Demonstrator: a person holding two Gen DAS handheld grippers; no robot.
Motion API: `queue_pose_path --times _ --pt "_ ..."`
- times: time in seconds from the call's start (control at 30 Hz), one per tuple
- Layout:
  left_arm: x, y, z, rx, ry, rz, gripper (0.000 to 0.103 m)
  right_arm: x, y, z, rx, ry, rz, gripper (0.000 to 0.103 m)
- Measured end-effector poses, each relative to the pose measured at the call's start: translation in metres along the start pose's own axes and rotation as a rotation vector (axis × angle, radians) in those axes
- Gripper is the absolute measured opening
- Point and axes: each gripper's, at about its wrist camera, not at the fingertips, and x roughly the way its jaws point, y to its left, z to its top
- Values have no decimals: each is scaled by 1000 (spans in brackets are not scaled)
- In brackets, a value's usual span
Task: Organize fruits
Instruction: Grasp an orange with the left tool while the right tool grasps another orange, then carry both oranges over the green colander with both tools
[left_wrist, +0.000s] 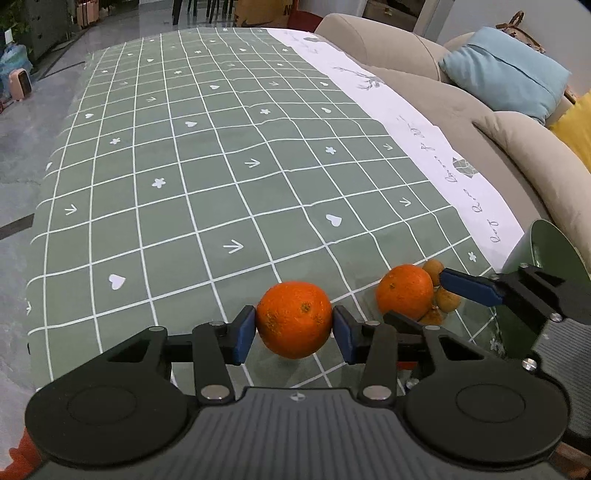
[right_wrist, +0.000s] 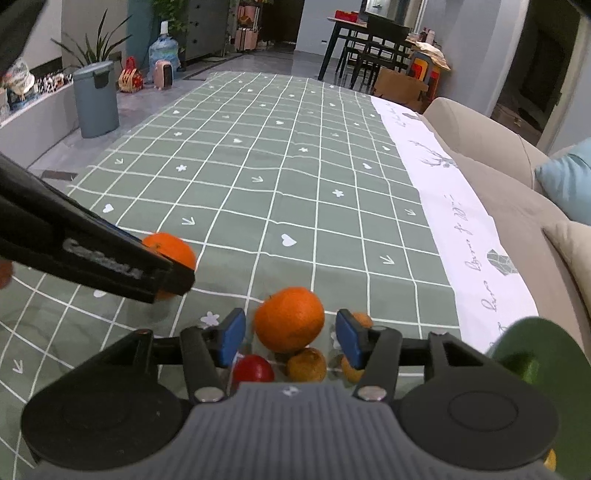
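One orange is being carried; the rest of the fruit is waiting in a pile.

The left gripper (left_wrist: 294, 332) is pinching an orange (left_wrist: 294, 319) between its blue pads, seemingly just above the green checked tablecloth (left_wrist: 184, 184), left of the pile. The right gripper (right_wrist: 290, 341) is hovering spread around a second orange (right_wrist: 289, 319) topping the pile, not visibly touching it. Beneath are sitting a red fruit (right_wrist: 253, 369) and small brownish-orange fruits (right_wrist: 307, 364). A green container (right_wrist: 532, 350) is standing near right; judging by this, sorting is barely starting.
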Motion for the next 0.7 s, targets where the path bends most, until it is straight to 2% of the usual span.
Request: queue_pose_path --times 0.2,0.47,0.7 --pt "-3 2 -2 -3 -1 4 51 11 3 3 -17 12 -9 51" --pt "-8 6 -5 -8 2 12 51 16 5 9 -12 29 -21 42" --pt "-26 5 -10 -11 -22 25 51 -9 7 16 17 -18 -5 42"
